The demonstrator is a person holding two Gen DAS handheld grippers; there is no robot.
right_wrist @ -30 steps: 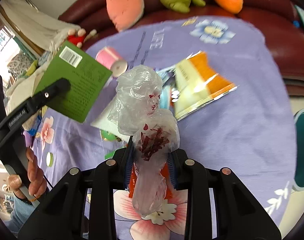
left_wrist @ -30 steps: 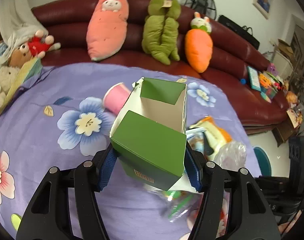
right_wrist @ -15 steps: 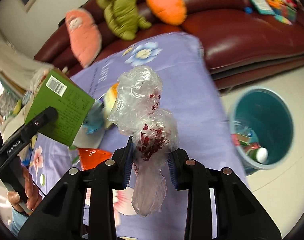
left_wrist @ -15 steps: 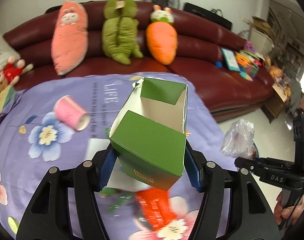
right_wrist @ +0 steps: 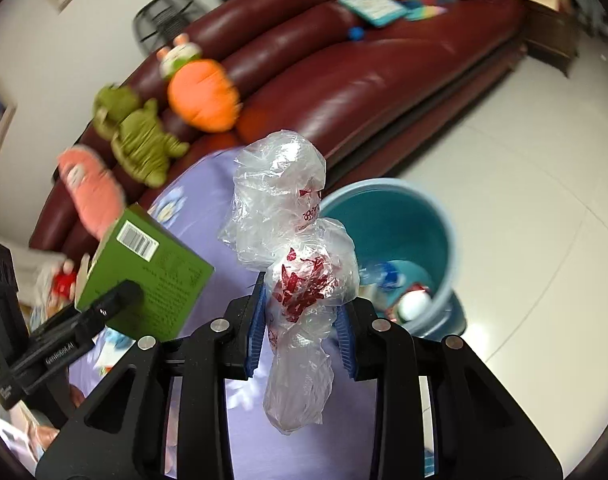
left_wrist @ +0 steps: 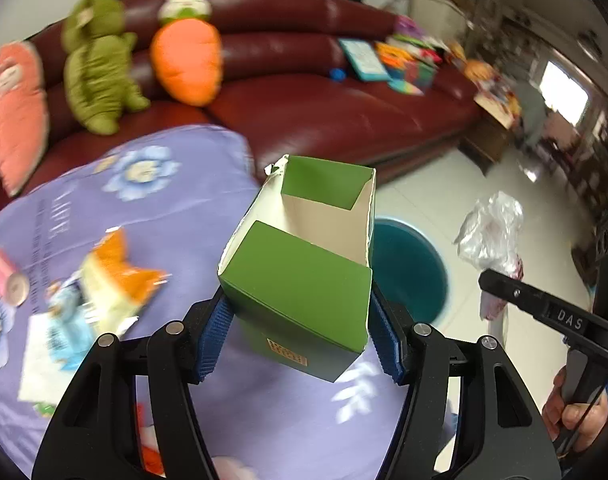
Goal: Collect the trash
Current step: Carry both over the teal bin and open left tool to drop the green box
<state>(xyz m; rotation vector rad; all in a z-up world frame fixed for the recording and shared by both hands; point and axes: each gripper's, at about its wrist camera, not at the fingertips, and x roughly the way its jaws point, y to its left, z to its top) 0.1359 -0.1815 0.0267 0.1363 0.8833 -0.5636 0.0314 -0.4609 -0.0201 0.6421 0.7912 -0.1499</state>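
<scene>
Left gripper (left_wrist: 300,336): clenched on the box, one blue pad against each side wall.
Box (left_wrist: 300,280): green carton, white inside, top flap torn open; held above the cloth edge, open end pointing toward the bin. In the right wrist view the box (right_wrist: 144,276) shows a barcode on its upper face.
Right gripper (right_wrist: 300,328): fingers closed tight on the bag, pads pinching its middle.
Bag (right_wrist: 292,248): crumpled clear plastic with red print; bulges above the pads, and a tail hangs below them. In the left wrist view the bag (left_wrist: 492,232) is over the floor, right of the bin.
Bin (right_wrist: 388,204): teal, round, on the white floor just beside the table edge; it holds some litter, including a white rounded item. In the left wrist view the bin (left_wrist: 412,264) is partly hidden behind the box.
Cloth (left_wrist: 104,208): purple with flower print, covers the table.
Remaining trash on cloth: orange-and-yellow wrapper (left_wrist: 120,276), pale blue packet (left_wrist: 64,332) beside it, pink cup (left_wrist: 2,276) lying on its side near the left edge.
Sofa (left_wrist: 324,92): dark red, behind the table; carrot plush (left_wrist: 184,64), green plush (left_wrist: 98,72) and pink plush (left_wrist: 16,108) lean on its back.
Hand (left_wrist: 576,412): grips the right gripper's handle, lower right of the left wrist view.
</scene>
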